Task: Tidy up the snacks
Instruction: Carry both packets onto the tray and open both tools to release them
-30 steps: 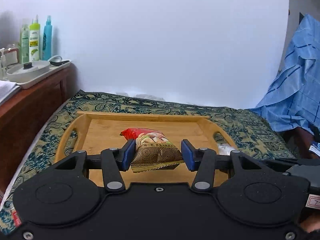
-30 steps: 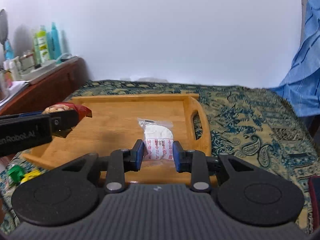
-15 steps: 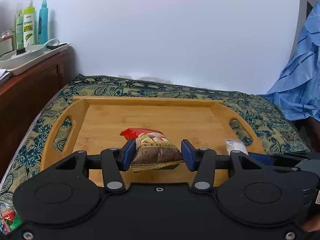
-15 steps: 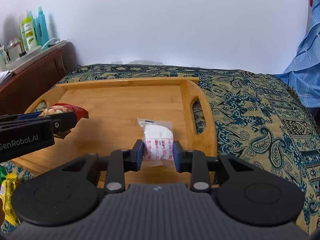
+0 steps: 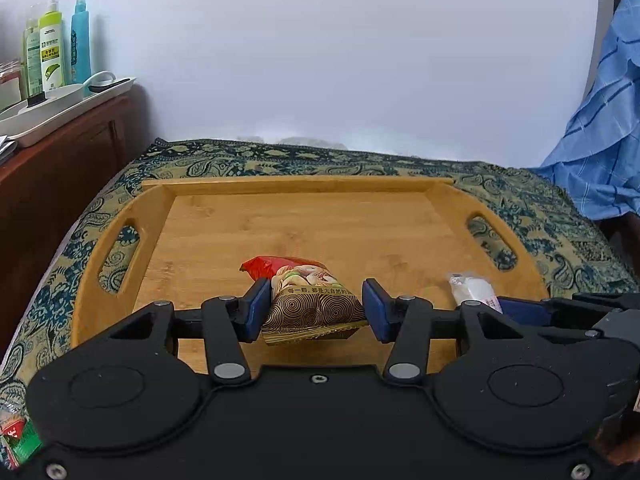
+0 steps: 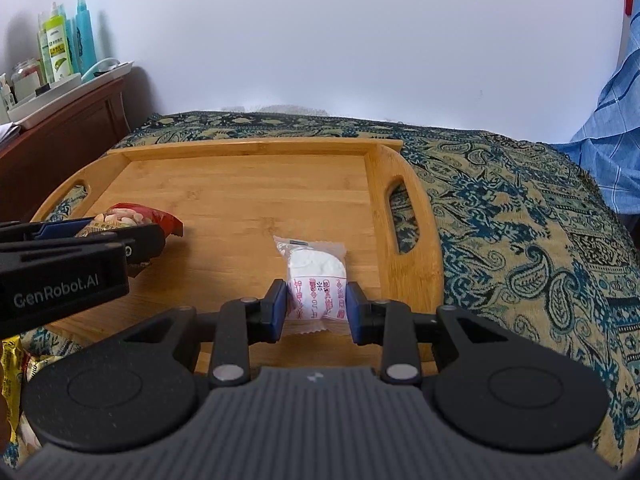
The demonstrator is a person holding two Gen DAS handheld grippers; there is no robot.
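Note:
My left gripper (image 5: 315,309) is shut on a red and gold nut packet (image 5: 310,300) and holds it over the near part of the wooden tray (image 5: 280,220). My right gripper (image 6: 317,307) is shut on a clear-wrapped white pastry with red print (image 6: 316,280), over the tray's near right part (image 6: 240,184). The pastry also shows in the left wrist view (image 5: 474,292), and the nut packet in the right wrist view (image 6: 132,216). Whether either packet touches the tray I cannot tell.
The tray lies on a blue and tan paisley cloth (image 6: 520,220). A dark wooden cabinet (image 5: 52,160) at the left carries a white tray with bottles (image 5: 52,48). Loose snack packets lie at the near left (image 6: 10,380). Blue striped fabric (image 5: 600,140) hangs at the right.
Both grippers have moved forward over the tray with their packets still gripped. The tray now fills more of both views.

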